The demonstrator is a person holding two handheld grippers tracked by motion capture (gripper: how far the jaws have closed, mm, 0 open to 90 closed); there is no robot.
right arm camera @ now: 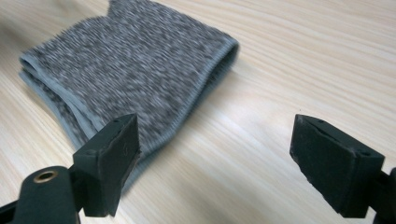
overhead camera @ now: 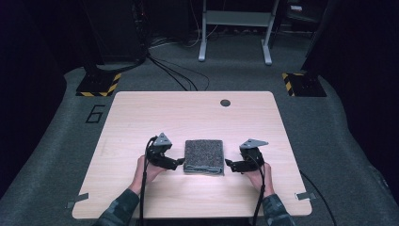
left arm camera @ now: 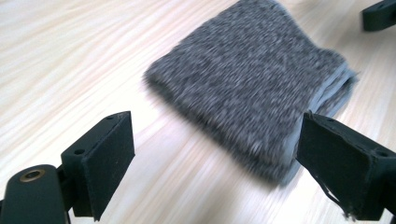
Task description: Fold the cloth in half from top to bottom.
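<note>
My left tool (overhead camera: 178,163) sits with its jaws spread wide and nothing between them, low over the tabletop (overhead camera: 141,113) just off the left edge of the folded towel (overhead camera: 203,156). In the left gripper view the near corner of the towel (left arm camera: 254,79) lies in front of the gap, close to one jaw, but I cannot tell whether that jaw touches the cloth. My right tool (overhead camera: 231,164) is equally wide and empty, just beside the towel's right edge; in the right gripper view the towel (right arm camera: 126,70) runs past one jaw while the other stands over bare wood.

The towel itself is a grey, speckled cloth folded into a neat, thick rectangle, with its layered hems showing along the side nearest me. It lies flat, a little nearer the front edge of the tabletop than the back edge and roughly midway between the left and right edges.

As I judge it, the work on the towel has no grip in place now: both tools flank it and neither holds it. Whether the folding is complete or a further fold or a lift is due, I cannot say; the bundle looks tidy and squared.

Count: two tools, one towel, one tabletop. One dark round hole (overhead camera: 225,102) sits near the back edge.
</note>
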